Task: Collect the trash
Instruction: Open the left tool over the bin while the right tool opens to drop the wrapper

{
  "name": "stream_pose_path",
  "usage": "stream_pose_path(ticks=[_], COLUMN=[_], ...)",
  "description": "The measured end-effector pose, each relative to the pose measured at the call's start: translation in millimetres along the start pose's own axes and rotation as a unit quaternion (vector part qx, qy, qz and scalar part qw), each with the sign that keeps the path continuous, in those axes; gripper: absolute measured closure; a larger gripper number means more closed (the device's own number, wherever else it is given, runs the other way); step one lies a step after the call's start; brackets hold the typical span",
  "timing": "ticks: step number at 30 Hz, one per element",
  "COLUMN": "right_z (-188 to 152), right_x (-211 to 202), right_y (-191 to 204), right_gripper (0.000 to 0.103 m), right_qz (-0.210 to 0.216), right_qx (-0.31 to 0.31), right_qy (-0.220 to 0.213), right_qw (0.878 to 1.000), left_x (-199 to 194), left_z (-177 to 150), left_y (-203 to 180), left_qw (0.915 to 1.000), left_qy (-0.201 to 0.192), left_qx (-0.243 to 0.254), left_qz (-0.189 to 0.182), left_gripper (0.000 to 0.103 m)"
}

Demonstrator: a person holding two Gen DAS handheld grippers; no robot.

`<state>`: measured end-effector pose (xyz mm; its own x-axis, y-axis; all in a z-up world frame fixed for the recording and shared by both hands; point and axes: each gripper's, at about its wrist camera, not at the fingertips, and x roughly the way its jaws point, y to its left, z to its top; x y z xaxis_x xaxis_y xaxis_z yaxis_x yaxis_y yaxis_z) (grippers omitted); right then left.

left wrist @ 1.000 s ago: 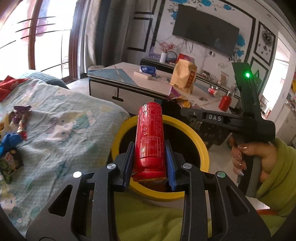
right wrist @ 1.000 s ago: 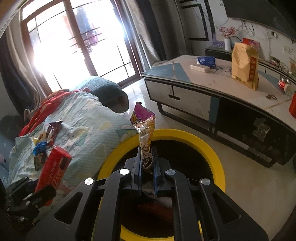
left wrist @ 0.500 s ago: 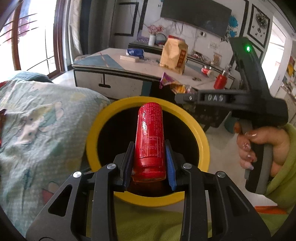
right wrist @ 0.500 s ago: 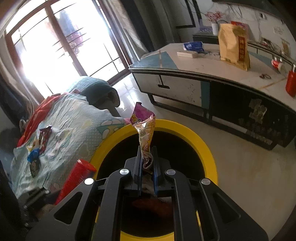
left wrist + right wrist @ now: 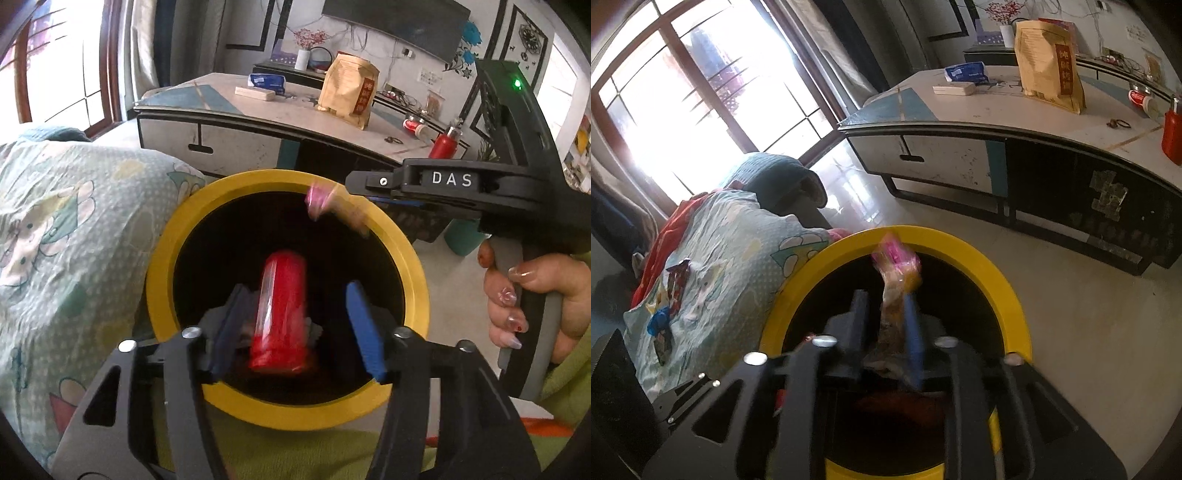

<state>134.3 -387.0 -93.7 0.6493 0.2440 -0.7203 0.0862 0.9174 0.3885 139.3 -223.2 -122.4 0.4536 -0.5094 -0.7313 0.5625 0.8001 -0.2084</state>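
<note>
A yellow-rimmed black bin (image 5: pixel 162 273) stands beside the bed; it also shows in the right wrist view (image 5: pixel 1008 291). My left gripper (image 5: pixel 299 325) is open over the bin, and a red can (image 5: pixel 282 314), blurred, drops between its fingers into the bin. My right gripper (image 5: pixel 886 332) is open over the bin, and a pink and gold snack wrapper (image 5: pixel 897 273), blurred, slips from between its fingers. The wrapper (image 5: pixel 325 201) and the right gripper's body (image 5: pixel 454 184) show at the bin's far rim in the left wrist view.
A bed with a cartoon-print cover (image 5: pixel 55 236) lies left of the bin, with several wrappers (image 5: pixel 674 284) on it. A low table (image 5: pixel 997 122) behind holds a brown paper bag (image 5: pixel 349 92), a red bottle (image 5: pixel 445 144) and small boxes. Pale floor (image 5: pixel 1089 314) lies right.
Both grippers have opened over the bin. The red can has left the left gripper and falls. The wrapper has come loose from the right gripper.
</note>
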Motion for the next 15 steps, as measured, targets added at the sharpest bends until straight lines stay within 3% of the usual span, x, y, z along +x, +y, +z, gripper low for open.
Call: stream_pose_path(ticks=[1, 5, 6, 13, 15], right_z=[-0.2, 0.4, 0.6, 6.6, 8.6], right_x=[0.6, 1.6, 0.9, -11.5, -16.4], right_y=[0.5, 2.6, 4.1, 14.8, 21.5], right_gripper=[0.072, 0.066, 0.065, 0.049, 0.04], right_qz=[-0.001, -0.005, -0.007, -0.033, -0.041], right_qx=[0.0, -0.001, -0.003, -0.013, -0.019], right_qy=[0.0, -0.003, -0.007, -0.031, -0.04], right_qw=[1.0, 1.0, 1.0, 0.999, 0.998], left_x=[-0.4, -9.5, -12.4, -37.6, -41.6], left_z=[0.1, 0.3, -0.7, 5.4, 6.9], left_y=[1.3, 9.0, 9.6, 14.0, 15.0], left_qw=[1.0, 0.9996, 0.9994, 0.9974, 0.9972], left_qy=[-0.001, -0.018, -0.024, -0.066, -0.072], left_qx=[-0.003, -0.021, -0.024, -0.026, -0.019], left_qz=[-0.002, -0.008, -0.009, -0.006, -0.003], left_gripper=[0.053, 0.021, 0.018, 0.012, 0.011])
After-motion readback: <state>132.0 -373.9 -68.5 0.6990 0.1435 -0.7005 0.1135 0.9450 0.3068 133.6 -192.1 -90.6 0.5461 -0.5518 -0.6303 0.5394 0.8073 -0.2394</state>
